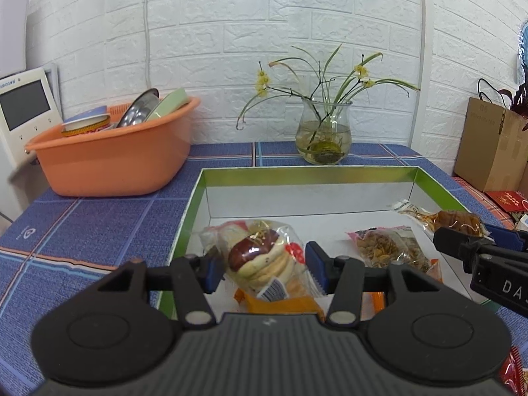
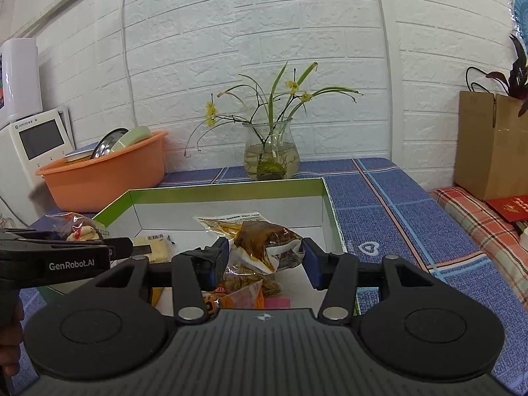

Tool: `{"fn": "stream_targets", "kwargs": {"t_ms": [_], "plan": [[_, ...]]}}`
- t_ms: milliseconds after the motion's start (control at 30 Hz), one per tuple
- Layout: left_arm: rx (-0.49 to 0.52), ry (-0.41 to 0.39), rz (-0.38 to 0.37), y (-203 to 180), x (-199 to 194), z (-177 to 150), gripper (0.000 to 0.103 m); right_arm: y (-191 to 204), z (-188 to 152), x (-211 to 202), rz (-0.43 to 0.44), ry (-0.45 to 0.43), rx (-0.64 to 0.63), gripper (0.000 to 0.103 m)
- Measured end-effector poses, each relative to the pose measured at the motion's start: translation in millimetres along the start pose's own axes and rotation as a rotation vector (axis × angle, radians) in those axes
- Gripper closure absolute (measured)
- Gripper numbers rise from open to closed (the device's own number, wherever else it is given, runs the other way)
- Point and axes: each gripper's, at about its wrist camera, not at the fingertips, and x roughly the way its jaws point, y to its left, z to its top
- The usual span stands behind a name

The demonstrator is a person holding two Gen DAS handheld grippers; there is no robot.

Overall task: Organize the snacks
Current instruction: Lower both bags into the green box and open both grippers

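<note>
The box [image 1: 198, 198] lies on the table [image 1: 82, 231], open at the top. Behind it, near the wall, stands the vase [image 1: 325, 132]. The basin [image 1: 109, 161] stands on the table to the left of the box and holds dishes [image 1: 145, 109]. Left of the basin is a device with a screen [image 1: 23, 109]. Right of the table a carton [image 1: 488, 145] stands on a lower surface. Inside the box, the pastry pack [image 1: 260, 260] is at the left, between the fingers of the left gripper [image 1: 260, 269]. The nut pack [image 1: 389, 247] lies to its right. The meat pack [image 2: 264, 237] is further right, between the fingers of the right gripper [image 2: 265, 262].
</note>
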Motion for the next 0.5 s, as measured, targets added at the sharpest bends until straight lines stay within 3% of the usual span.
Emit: {"fn": "stream_targets", "kwargs": {"t_ms": [100,233,500], "plan": [[0.01,-0.002,0.006,-0.6,-0.2,0.1,0.045,-3.5,-0.1,1.0,0.011,0.005,0.015,0.019],[0.013,-0.001,0.013,-0.9,-1.5,1.0,0.039,-10.5,2.6,-1.0,0.036,0.01,0.071,0.009],[-0.025,-0.021,0.036,11.3,-15.2,9.1,0.03,-13.4,15.8,-22.9,0.061,-0.036,0.043,0.004]]}}
